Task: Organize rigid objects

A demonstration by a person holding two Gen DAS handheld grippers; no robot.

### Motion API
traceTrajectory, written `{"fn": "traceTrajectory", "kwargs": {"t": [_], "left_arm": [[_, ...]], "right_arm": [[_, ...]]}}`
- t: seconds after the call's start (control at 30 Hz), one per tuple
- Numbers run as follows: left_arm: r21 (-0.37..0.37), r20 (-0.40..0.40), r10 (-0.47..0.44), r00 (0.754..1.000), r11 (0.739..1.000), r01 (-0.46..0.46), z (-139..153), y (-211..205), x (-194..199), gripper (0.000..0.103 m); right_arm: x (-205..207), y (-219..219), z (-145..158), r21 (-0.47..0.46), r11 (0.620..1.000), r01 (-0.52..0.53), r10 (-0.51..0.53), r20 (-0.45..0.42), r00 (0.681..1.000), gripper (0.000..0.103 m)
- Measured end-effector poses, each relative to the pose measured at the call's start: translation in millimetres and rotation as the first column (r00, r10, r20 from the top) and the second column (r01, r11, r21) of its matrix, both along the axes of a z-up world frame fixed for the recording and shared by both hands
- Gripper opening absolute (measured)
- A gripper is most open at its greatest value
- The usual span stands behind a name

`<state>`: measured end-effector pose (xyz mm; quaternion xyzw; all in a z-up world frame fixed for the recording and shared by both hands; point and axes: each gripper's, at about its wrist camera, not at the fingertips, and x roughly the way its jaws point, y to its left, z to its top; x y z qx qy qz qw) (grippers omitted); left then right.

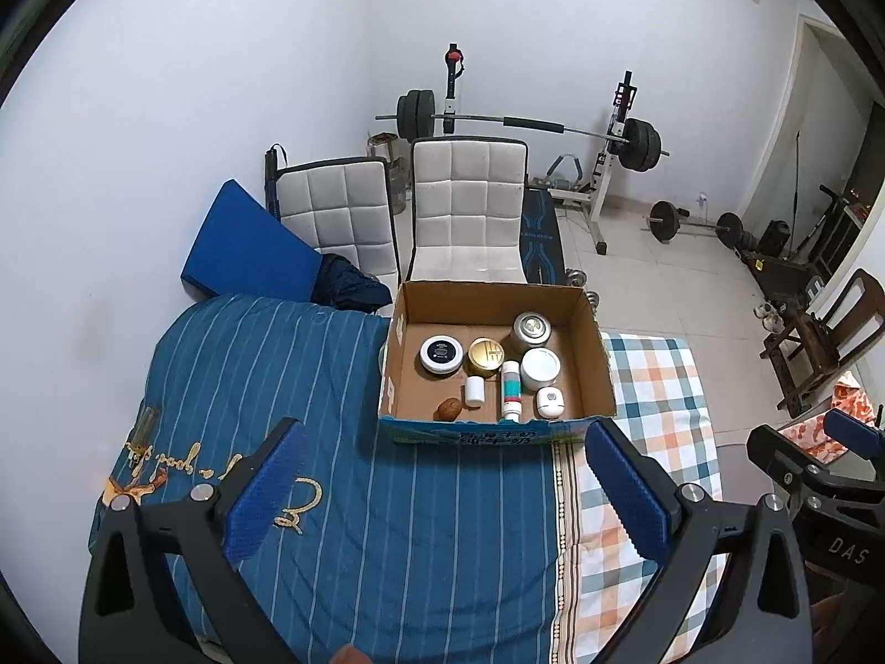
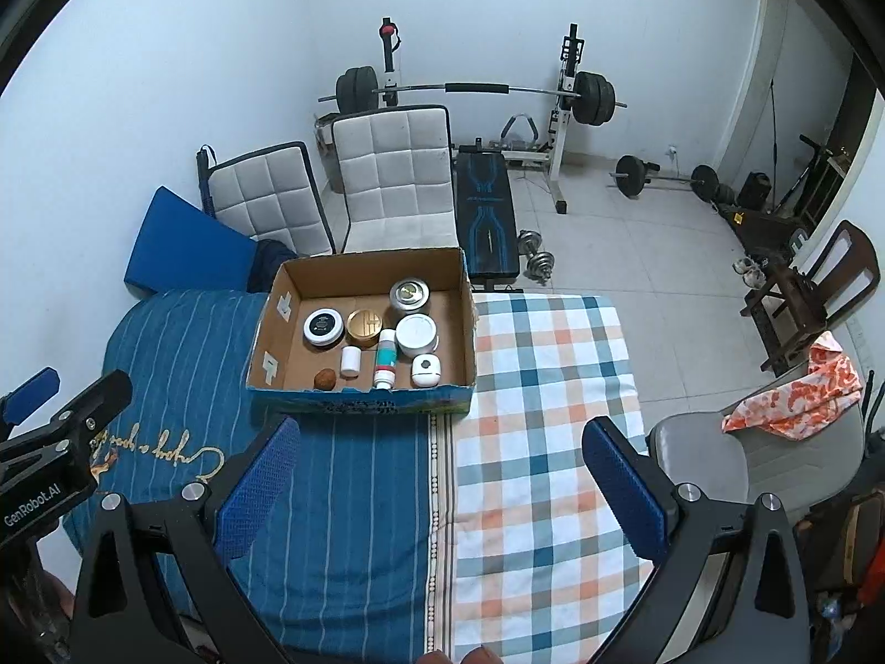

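Hand-held grippers point(image 1: 442, 489) point(image 2: 442, 484) spread, empty — cardboard box point(image 1: 594, 365) ahead

Matt brown cardboard box point(image 2: 462, 299), shiny metal tin point(image 2: 409, 294), striped cloth bedspread point(image 2: 359, 498)

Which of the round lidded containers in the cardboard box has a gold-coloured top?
The gold-lidded tin, in the box's middle row between the black-topped white jar and the plain white jar. The silver tin behind is grey metal.
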<state>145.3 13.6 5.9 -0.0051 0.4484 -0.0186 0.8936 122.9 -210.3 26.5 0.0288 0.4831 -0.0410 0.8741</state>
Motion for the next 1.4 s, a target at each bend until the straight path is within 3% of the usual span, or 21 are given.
{"fn": "traceTrajectory", "kwargs": {"t": [1.4], "left_arm": [[0.013, 0.009, -0.009, 1.0, 1.0, 0.009, 9.0, -7.0, -6.3, 0.103]], "right_arm": [[-3.7, -1.0, 22.9, -0.027, 1.0, 0.013, -0.011, 0.047, 0.999, 0.103]]}}
